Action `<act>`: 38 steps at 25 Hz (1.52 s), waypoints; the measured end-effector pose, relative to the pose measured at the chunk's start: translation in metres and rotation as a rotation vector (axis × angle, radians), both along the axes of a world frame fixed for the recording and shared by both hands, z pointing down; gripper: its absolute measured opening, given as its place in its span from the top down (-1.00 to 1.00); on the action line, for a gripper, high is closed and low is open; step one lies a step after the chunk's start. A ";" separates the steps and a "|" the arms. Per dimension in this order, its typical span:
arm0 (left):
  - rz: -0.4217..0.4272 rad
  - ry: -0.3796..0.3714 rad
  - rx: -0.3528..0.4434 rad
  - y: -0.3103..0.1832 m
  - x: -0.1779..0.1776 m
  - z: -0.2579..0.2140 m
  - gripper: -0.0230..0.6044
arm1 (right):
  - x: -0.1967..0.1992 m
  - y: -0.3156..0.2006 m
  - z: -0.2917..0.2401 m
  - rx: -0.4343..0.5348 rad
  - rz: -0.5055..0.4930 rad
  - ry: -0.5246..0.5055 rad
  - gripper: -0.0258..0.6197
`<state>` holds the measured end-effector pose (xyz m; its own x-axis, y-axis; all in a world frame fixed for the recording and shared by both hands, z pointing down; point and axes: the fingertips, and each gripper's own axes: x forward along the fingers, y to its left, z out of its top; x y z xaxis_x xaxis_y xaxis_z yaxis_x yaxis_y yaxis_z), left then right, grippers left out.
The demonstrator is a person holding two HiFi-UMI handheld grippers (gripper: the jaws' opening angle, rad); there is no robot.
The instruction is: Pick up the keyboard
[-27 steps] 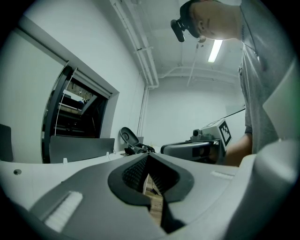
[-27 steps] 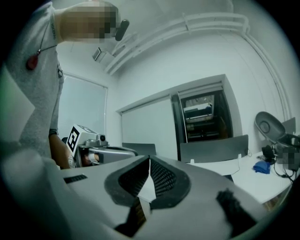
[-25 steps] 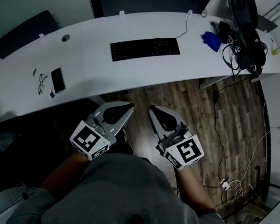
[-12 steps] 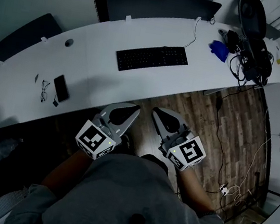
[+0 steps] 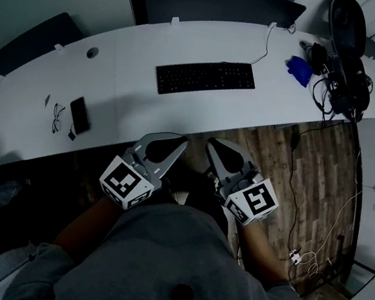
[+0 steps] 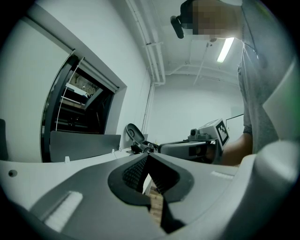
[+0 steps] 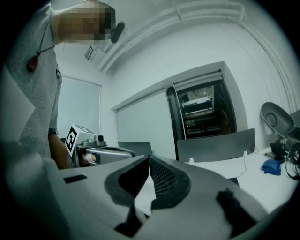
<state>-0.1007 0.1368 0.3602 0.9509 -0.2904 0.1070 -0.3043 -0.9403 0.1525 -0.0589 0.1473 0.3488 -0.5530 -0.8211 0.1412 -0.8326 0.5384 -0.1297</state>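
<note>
The left gripper (image 5: 177,140) and right gripper (image 5: 214,145), both closed tight and empty, hang well short of the keyboard (image 5: 205,78) lying flat on the desk (image 5: 137,113); stiff, light and wide, it probably wants pinching at both short ends.

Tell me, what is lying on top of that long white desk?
On the desk: a black keyboard in the middle, a phone and glasses at the left end, a blue object and tangled black cables at the right. Whatever lies under that tangle is covered.
</note>
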 end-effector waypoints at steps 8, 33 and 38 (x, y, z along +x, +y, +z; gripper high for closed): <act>-0.093 -0.015 -0.013 -0.025 0.041 0.003 0.91 | 0.043 -0.028 0.006 -0.017 -0.089 0.012 0.87; -0.336 -0.071 -0.048 -0.080 0.142 0.021 0.90 | 0.162 -0.095 0.035 -0.064 -0.282 -0.002 0.87; -0.343 -0.097 -0.063 -0.099 0.133 0.038 0.91 | 0.154 -0.112 0.044 -0.091 -0.290 0.004 0.87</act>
